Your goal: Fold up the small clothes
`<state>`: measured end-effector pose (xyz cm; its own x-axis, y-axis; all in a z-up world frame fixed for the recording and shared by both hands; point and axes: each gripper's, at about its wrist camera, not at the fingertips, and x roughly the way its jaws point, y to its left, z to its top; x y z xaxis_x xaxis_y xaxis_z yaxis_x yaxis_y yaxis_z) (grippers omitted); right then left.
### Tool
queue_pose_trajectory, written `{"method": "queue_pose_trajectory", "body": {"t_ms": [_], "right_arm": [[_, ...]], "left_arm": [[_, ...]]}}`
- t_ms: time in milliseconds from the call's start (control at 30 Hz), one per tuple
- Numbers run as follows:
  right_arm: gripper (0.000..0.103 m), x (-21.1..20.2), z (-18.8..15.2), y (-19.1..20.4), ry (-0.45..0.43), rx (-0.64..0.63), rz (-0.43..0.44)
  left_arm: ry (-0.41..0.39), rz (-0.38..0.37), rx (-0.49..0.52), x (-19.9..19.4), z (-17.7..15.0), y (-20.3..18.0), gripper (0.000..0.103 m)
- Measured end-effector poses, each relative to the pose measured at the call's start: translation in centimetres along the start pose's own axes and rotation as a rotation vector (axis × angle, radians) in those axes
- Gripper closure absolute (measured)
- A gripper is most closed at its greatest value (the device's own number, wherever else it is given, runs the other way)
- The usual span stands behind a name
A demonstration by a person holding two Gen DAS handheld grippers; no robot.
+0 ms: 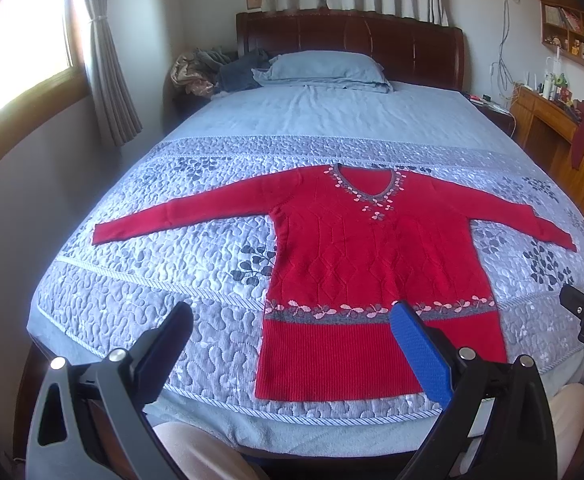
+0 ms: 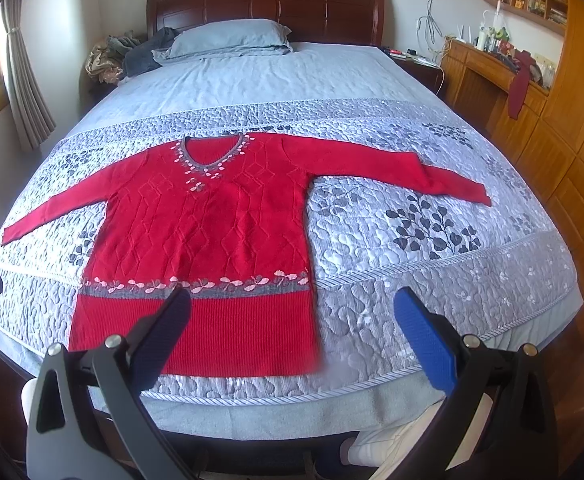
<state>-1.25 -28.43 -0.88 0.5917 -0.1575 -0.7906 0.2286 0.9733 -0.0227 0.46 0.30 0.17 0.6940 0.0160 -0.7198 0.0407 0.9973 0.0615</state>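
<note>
Across the quilted bedspread (image 1: pixel 139 280), lying flat with sleeves outstretched: red sweater (image 1: pixel 372 248). Hovering short of its hem, fingers spread, holding nothing: left gripper (image 1: pixel 292 322), right gripper (image 2: pixel 292 306). Likely best: pinching one cuff first, folding inward.

A blue pillow (image 2: pixel 227 36) lies by the dark headboard (image 2: pixel 267 0); beige curtains (image 1: pixel 111 80) flank the window (image 1: pixel 19 40).

Bed: a quilted grey-blue bedspread (image 2: pixel 372 240) with dark leaf prints covered it.
Sweater: a red sweater (image 2: pixel 211 220) lay flat at the centre, sleeves spread toward 9 and 3 o'clock.
Pillow: a blue pillow (image 2: pixel 227 36) lay at 12 o'clock.
Clothes: a crumpled heap (image 2: pixel 127 56) lay at 11 o'clock.
</note>
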Motion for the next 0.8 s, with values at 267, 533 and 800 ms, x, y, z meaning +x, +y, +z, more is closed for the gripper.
{"method": "queue_pose_trajectory", "body": {"t_ms": [267,533,800], "right_arm": [[0.003,0.07,0.13,0.01,-0.001,-0.002,-0.003],[0.003,0.02,0.29,0.01,-0.003,-0.005,-0.004],[0.003,0.09,0.40,-0.01,0.000,-0.006,-0.003]], "left_arm": [[0.000,0.002,0.000,0.00,0.06,-0.11,0.004],[-0.001,0.006,0.002,0.15,0.29,-0.24,0.004],[-0.002,0.007,0.003,0.15,0.28,-0.22,0.004]]}}
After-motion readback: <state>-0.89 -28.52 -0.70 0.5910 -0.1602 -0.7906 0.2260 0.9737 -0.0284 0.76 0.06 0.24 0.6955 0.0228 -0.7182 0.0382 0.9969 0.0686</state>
